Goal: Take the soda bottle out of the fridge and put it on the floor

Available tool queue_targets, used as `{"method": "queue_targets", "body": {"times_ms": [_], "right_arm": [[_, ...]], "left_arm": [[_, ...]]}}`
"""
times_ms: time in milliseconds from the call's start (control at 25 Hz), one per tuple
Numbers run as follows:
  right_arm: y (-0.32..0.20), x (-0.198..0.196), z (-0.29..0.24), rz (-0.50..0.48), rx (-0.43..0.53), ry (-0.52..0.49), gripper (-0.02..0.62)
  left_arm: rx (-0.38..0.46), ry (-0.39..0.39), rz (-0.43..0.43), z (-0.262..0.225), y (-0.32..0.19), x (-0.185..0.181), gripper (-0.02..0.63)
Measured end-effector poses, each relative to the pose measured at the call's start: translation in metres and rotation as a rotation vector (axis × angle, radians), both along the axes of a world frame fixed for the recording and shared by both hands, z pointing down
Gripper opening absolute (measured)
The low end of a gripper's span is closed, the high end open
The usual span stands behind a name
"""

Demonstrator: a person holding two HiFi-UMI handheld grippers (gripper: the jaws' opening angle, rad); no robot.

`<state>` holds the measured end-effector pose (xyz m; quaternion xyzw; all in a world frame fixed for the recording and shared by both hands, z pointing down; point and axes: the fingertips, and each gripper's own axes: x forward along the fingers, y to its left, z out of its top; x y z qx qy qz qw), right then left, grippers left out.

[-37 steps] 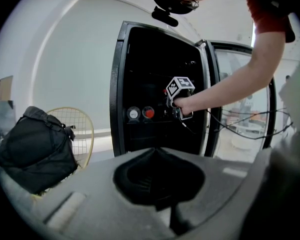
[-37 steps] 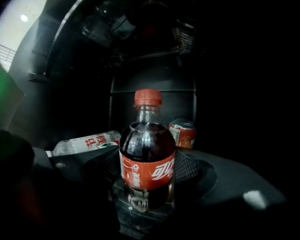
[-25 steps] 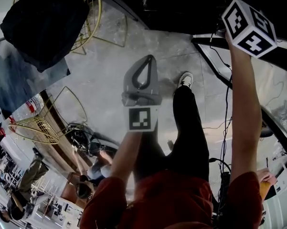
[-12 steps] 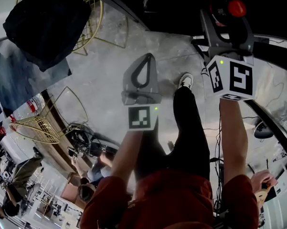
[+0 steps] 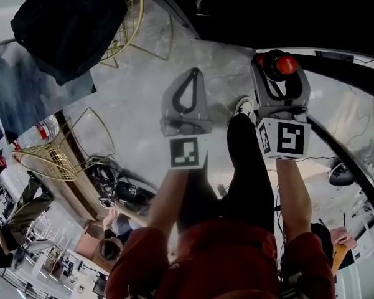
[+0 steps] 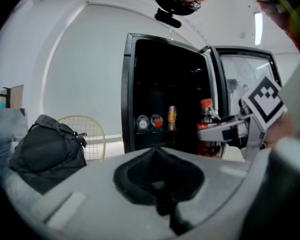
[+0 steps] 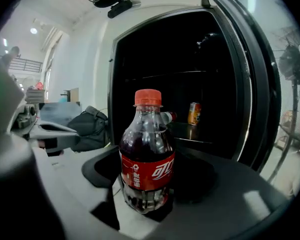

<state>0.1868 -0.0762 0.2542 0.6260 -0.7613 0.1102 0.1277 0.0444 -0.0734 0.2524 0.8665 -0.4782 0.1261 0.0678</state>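
The soda bottle (image 7: 147, 154), dark cola with a red cap and red label, stands upright between the jaws of my right gripper (image 7: 147, 196), which is shut on its lower body. In the head view the bottle's red cap (image 5: 285, 64) shows inside the right gripper (image 5: 279, 76), just outside the open black fridge (image 7: 189, 79). My left gripper (image 5: 190, 80) hangs over the grey floor (image 5: 130, 86) with its jaws shut and nothing in them. From the left gripper (image 6: 155, 154) view, the bottle (image 6: 206, 118) appears in front of the fridge (image 6: 159, 89).
Several cans (image 6: 171, 115) stay on the fridge shelf. A black bag (image 5: 65, 27) lies on a gold wire chair, and a second wire chair (image 5: 56, 161) stands to the left. The person's leg and white shoe (image 5: 243, 106) are between the grippers. Cables (image 5: 121, 189) lie nearby.
My right gripper has come down and toward the body from the upper right, and the bottle's red cap now shows in it. The left gripper has barely moved.
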Motion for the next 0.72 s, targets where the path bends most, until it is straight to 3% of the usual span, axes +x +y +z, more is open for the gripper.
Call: {"method": "queue_targets", "body": {"times_ms": [560, 720], "right_arm": [[0.021, -0.011, 0.029, -0.118, -0.066, -0.014, 0.304], [0.029, -0.032, 0.047, -0.207, -0.102, -0.014, 0.304]], "left_arm": [[0.006, -0.04, -0.062, 0.007, 0.006, -0.001, 0.0], [-0.022, -0.021, -0.149, 0.016, 0.014, -0.015, 0.0]]}}
